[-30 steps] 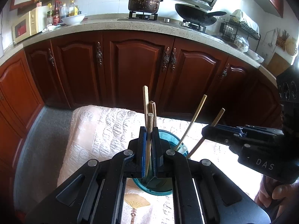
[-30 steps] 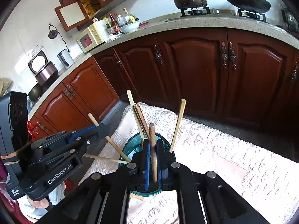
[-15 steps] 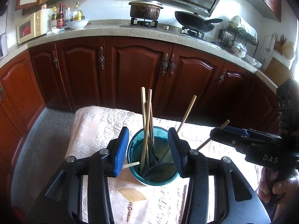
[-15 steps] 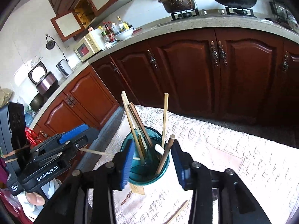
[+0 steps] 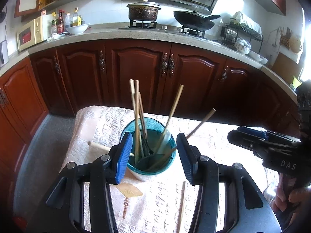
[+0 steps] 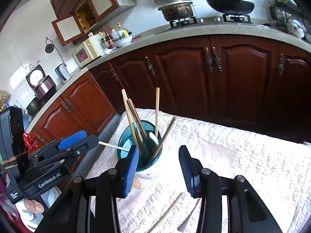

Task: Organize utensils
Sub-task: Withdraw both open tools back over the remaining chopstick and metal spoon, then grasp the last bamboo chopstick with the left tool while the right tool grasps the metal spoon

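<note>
A teal cup (image 5: pixel 153 167) (image 6: pixel 149 163) stands on the cream quilted cloth (image 5: pixel 97 120) (image 6: pixel 233 136), with several wooden chopsticks (image 5: pixel 137 116) (image 6: pixel 157 108) upright in it. My left gripper (image 5: pixel 153 136) sits just before the cup, jaws opening, its blue pads (image 5: pixel 124 155) apart and touching nothing. My right gripper (image 6: pixel 158 148) is open beside the cup with nothing held. Each gripper shows in the other's view: the left gripper (image 6: pixel 85 137), the right gripper (image 5: pixel 243 134). One loose chopstick (image 5: pixel 182 203) (image 6: pixel 169 213) lies on the cloth near me. A pale stick (image 5: pixel 99 146) (image 6: pixel 112 145) pokes out sideways left of the cup.
Dark red cabinets (image 5: pixel 140 73) run behind the table under a stone counter (image 5: pixel 108 35) that carries a pot, a wok, a bowl and a microwave. Grey floor (image 5: pixel 44 136) lies past the table's left edge. A hand (image 5: pixel 291 196) grips the right tool.
Both grippers were shut on a chopstick over the cup. They have opened, the chopsticks now stand in the cup, and both grippers have drawn back from it.
</note>
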Available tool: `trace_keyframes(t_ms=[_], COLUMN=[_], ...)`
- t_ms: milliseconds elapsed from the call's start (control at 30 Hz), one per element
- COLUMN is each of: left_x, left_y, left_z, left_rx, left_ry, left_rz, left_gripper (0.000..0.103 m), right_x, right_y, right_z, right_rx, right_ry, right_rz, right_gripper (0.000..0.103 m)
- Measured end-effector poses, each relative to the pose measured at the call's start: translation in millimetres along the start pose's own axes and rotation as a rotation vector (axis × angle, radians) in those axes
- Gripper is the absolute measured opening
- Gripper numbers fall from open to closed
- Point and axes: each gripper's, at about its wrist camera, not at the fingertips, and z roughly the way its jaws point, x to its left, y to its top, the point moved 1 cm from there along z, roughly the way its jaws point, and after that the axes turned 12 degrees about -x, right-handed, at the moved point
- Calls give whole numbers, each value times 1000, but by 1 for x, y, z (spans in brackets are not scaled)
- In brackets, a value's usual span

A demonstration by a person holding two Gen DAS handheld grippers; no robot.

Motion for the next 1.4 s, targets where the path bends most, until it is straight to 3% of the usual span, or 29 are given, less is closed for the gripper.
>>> trace_keyframes(t_ms=[533, 767, 1200, 1400], left_x=[-46, -62, -70, -53], left_y=[-26, -38, -70, -98], left_z=[-14, -12, 13, 37], left_rx=[6, 27, 121, 226], left_ry=[-30, -50, -76, -107], left_rz=[63, 80, 104, 64], left_gripper=[47, 48, 48, 48], right_x=[-6, -20, -52, -79], right_y=[-34, -51, -85, -112], right_z=[-64, -69, -38, -2], right_rx=[-71, -45, 72, 169], right_ry=[-161, -188, -220, -228], right_rz=[-72, -55, -11, 31], right_gripper=[45, 45, 47, 47])
